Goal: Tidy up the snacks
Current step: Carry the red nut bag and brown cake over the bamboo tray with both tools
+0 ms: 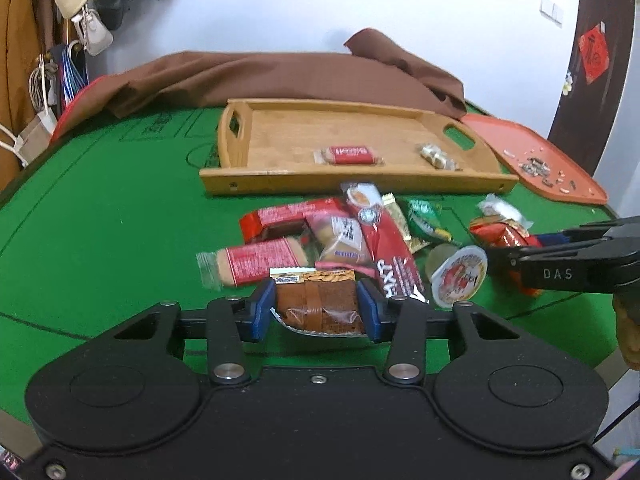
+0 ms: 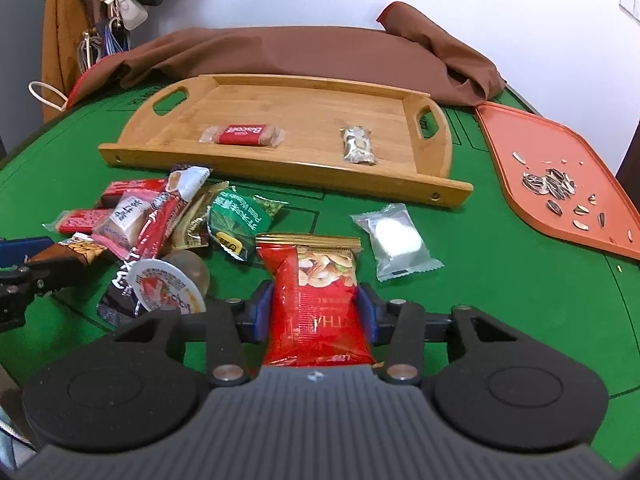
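My left gripper (image 1: 316, 300) is shut on a brown almond snack packet (image 1: 316, 300) just above the green table, at the near edge of a pile of snacks (image 1: 340, 232). My right gripper (image 2: 314, 304) is shut on a red nut packet (image 2: 316, 300); it also shows in the left wrist view (image 1: 500, 258) at the right. A wooden tray (image 2: 248, 160) lies beyond the pile and holds a red Biscoff biscuit (image 2: 243, 135) and a small nut packet (image 2: 358, 146). A white-lidded jelly cup (image 2: 164, 286) and a clear packet with a white sweet (image 2: 394, 242) lie on the table.
An orange tray (image 2: 516, 160) with sunflower seeds (image 2: 550, 186) sits at the right. A brown cloth (image 2: 300, 52) is heaped behind the wooden tray. Bags and clothes hang at the far left (image 1: 80, 20). The green table (image 1: 100, 220) curves off at the left and right.
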A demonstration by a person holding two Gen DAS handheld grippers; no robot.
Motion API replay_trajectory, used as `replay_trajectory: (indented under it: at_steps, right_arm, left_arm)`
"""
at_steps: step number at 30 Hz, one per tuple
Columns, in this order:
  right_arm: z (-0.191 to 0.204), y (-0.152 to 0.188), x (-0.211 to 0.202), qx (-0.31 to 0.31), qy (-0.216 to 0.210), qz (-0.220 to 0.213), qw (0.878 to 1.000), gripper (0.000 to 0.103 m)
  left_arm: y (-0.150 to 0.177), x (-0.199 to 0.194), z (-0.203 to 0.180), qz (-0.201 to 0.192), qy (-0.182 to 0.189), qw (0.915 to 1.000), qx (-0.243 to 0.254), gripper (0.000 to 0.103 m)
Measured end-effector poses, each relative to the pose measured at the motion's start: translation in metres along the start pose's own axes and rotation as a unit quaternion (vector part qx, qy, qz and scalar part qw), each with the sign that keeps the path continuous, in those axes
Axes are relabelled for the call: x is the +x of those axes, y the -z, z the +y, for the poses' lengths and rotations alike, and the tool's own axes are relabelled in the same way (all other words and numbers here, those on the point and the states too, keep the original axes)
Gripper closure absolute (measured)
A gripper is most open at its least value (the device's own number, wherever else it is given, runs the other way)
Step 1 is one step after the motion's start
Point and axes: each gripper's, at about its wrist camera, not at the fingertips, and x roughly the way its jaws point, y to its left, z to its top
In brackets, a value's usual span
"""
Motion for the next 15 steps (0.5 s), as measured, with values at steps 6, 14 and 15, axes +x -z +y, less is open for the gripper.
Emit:
replay_trajectory:
  at_steps: [6,14,15]
  right_arm:
    - [-0.005,-0.009,-0.012,0.007,-0.003,-0.020,1.000,0.055]
    - [-0.016,-0.023,-0.020,0.018,0.005,-0.038,0.999,0.055]
    - [-0.018,-0.026,-0.020,0.020,0.003,-0.039,0.999,0.055]
  left_arm:
    - [-0.013,-0.008,0.003,-0.018,0.005,0.9998,-0.007,0.063]
    - [-0.030,-0.016,0.002,-0.039,0.016,0.9991,-0.004,0.064]
    - [-0.035,-0.016,0.002,-0.043,0.016,0.9990,-0.001,0.064]
